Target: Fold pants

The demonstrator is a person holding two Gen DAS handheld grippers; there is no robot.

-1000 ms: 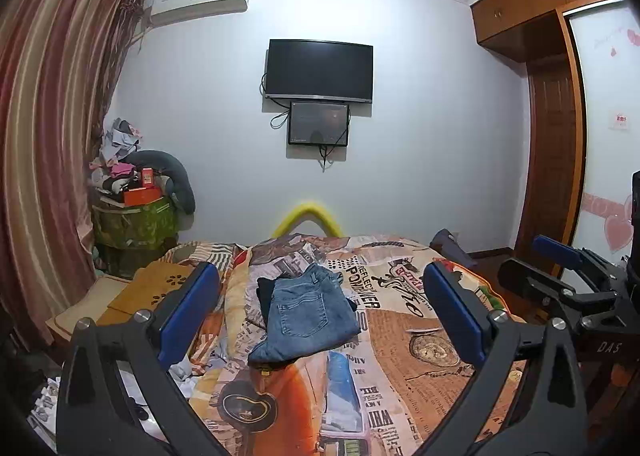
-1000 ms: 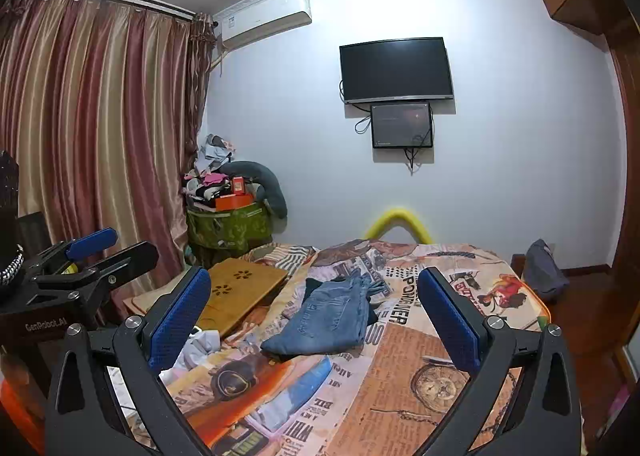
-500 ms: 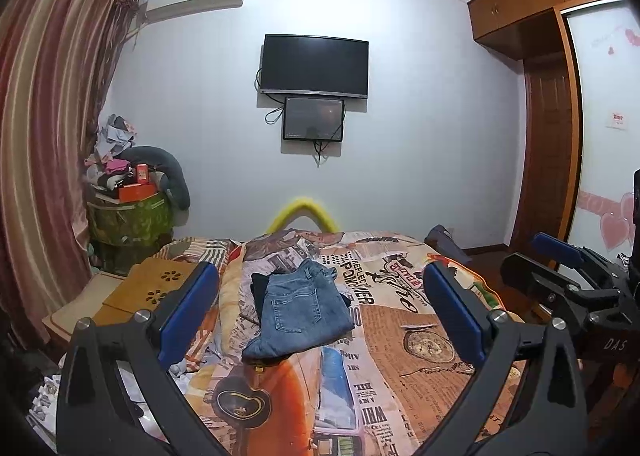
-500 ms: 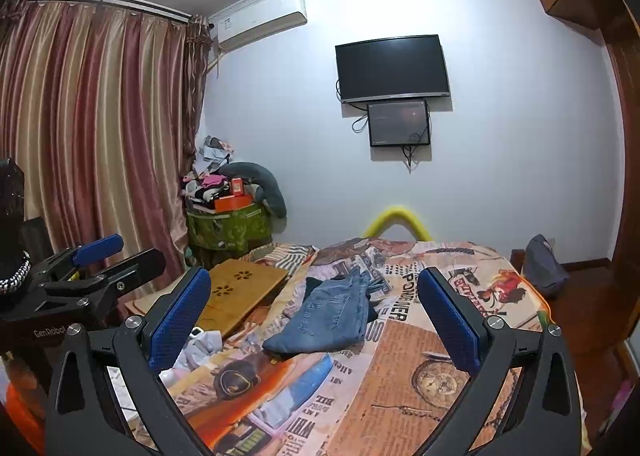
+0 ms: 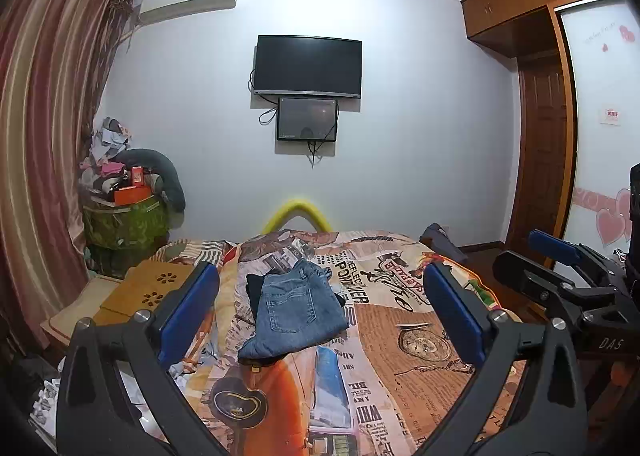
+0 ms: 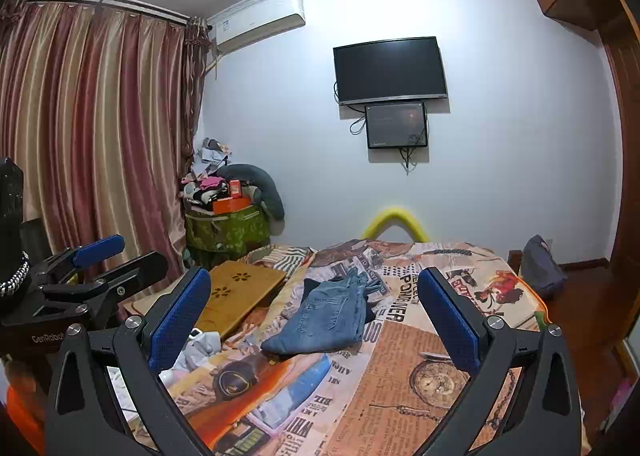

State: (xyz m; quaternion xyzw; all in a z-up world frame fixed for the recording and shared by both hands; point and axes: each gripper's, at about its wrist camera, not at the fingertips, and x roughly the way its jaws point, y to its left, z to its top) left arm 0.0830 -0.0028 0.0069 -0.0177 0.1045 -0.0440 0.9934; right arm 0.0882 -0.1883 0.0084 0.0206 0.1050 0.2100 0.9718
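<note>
The jeans [image 5: 296, 316] lay folded on the bed [image 5: 420, 336]; both the left gripper [image 5: 320, 312] and the right gripper [image 6: 316, 320] gaped apart, empty — job apparently done.

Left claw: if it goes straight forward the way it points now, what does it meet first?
Probably the folded jeans on the bed; the open left claw frames them, nothing between. Depth is uncertain.

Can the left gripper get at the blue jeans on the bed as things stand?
Probably yes. The left gripper is open and holds nothing, and the blue jeans lie on top of the bedspread straight ahead with nothing between; it would need to move forward first.
</note>
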